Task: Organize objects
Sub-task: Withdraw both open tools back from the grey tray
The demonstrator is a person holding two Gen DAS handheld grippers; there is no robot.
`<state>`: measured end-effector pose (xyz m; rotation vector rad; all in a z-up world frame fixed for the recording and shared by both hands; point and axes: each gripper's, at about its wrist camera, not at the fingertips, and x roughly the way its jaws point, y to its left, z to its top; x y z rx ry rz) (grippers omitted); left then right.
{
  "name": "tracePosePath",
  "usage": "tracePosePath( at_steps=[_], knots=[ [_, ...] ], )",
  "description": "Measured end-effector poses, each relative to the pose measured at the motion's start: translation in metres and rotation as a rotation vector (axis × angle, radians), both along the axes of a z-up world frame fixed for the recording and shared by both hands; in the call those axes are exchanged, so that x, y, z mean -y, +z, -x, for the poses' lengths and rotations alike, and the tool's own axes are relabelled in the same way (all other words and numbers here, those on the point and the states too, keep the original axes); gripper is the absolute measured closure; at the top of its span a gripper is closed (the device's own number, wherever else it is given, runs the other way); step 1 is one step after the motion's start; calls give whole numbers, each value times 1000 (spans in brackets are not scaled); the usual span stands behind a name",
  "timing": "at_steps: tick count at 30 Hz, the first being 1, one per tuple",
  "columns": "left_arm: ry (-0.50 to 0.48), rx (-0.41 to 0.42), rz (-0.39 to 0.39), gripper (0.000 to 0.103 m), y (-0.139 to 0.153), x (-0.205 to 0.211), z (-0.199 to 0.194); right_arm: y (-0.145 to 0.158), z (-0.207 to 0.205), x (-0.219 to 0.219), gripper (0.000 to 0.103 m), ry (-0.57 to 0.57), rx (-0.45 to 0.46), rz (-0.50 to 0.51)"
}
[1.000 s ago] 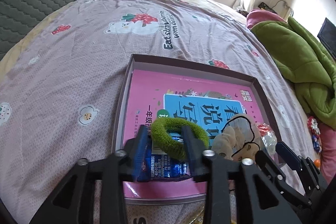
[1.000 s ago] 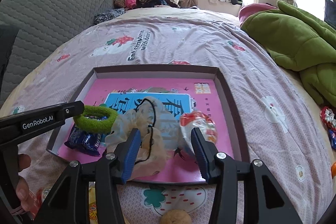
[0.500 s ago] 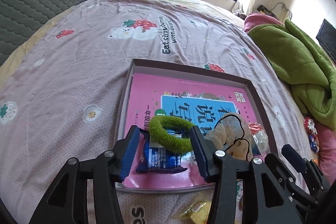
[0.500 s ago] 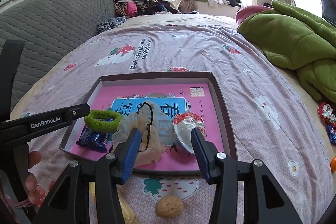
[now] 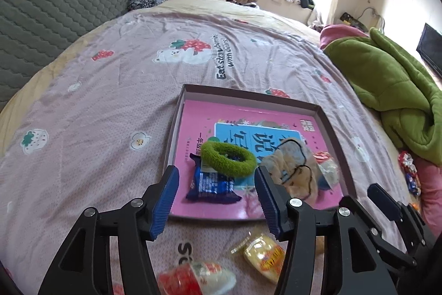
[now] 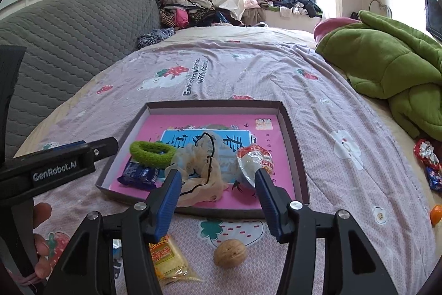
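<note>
Released a second ago: the green hair ring (image 5: 228,159), then pinched between the left gripper (image 5: 216,195) jaws, now lies free in the tray (image 5: 250,98), draped over the far end of the blue snack packet (image 5: 211,184). Left jaws now spread wide, nothing between them, and pulled back to the near edge of the tray, above the bed (image 5: 110,107). Right gripper (image 6: 216,198) much as before: jaws spread, holding nothing, hovering over the near rim with the crumpled beige bag (image 6: 201,170) and the red-and-white wrapped snack (image 6: 255,161) just beyond its tips, both resting inside the tray on the pink book (image 6: 221,123).

Probable meaning for the task: one more item deposited, four now gathered on the near half of the tray, far half bare. Still outside on the sheet, near the grippers: a walnut (image 6: 230,253) just in front of the right gripper, a yellow wrapped snack (image 6: 167,257) beside it to the left, a red-and-white packet (image 5: 199,279) at the bottom of the left view. Further right, well apart from the tray: some wrapped sweets (image 6: 428,156) and a small orange thing (image 6: 436,214) beside the green blanket (image 6: 386,60). Likely next: a reach to one of the near loose items, the walnut being closest to the right jaws. Round, so prone to roll under a careless pinch.
</note>
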<state>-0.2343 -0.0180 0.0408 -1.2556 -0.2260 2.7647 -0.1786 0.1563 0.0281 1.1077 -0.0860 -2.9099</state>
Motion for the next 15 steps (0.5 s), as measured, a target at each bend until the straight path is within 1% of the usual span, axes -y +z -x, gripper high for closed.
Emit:
tracePosePath(
  at_steps=[3,7,12,15],
  knots=[
    [-9,-20,7,43,8,-1,-13,8,-6,1,48,2,-16,3],
    [8,-29,57,43,15,-3,-24,19,-14,3,48,8,-38,-1],
    [9,-50,50,43,26,2,-39,36,-29,1,48,23,-71,3],
    [11,-56,82,43,33,0,-47,45,-37,1,48,26,-87,2]
  ],
)
